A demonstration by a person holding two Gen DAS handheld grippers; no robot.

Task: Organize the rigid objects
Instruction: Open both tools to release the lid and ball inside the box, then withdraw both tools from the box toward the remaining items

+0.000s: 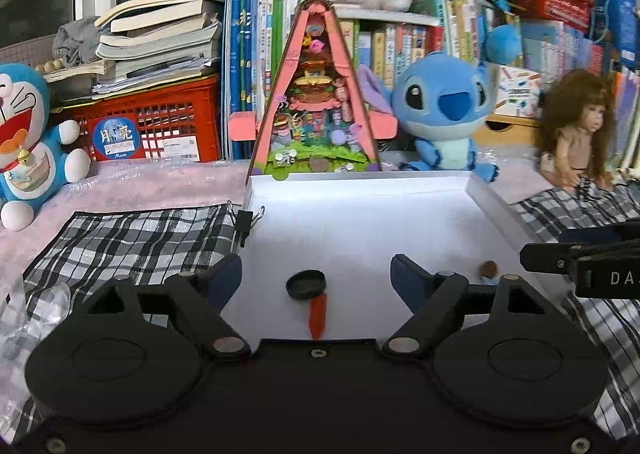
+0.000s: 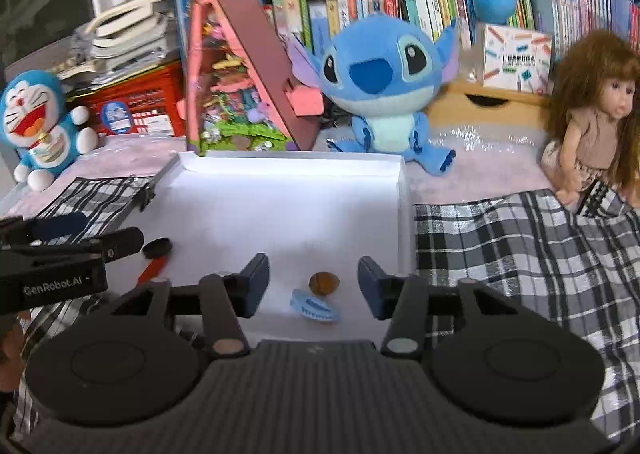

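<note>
Two grippers, both with jaws apart and nothing between the pads. We note our left gripper (image 1: 316, 280) hanging over the near edge of the white tray (image 1: 486, 198), with the toy pan (image 1: 307, 285) lying flat on the tray floor just ahead, its red handle pointing back toward us. Our right gripper (image 2: 313, 286) stands likewise over the tray's near right part, where the brown nut-like piece (image 2: 323, 283) and the blue hair clip (image 2: 316, 308) lie just beside each other, touching neither pad. We judge all three small items set down inside the tray on purpose: the raised rim keeps them gathered. A binder clip (image 1: 245, 226) grips the tray's left wall, likely pinning it against the checked cloth (image 1: 132, 242) so it cannot slide. Beyond the tray stand the triangular pink playset (image 1: 316, 94) and the blue plush toy (image 1: 444, 110), with the doll (image 2: 596, 114) at far right; bookshelves close the background.
</note>
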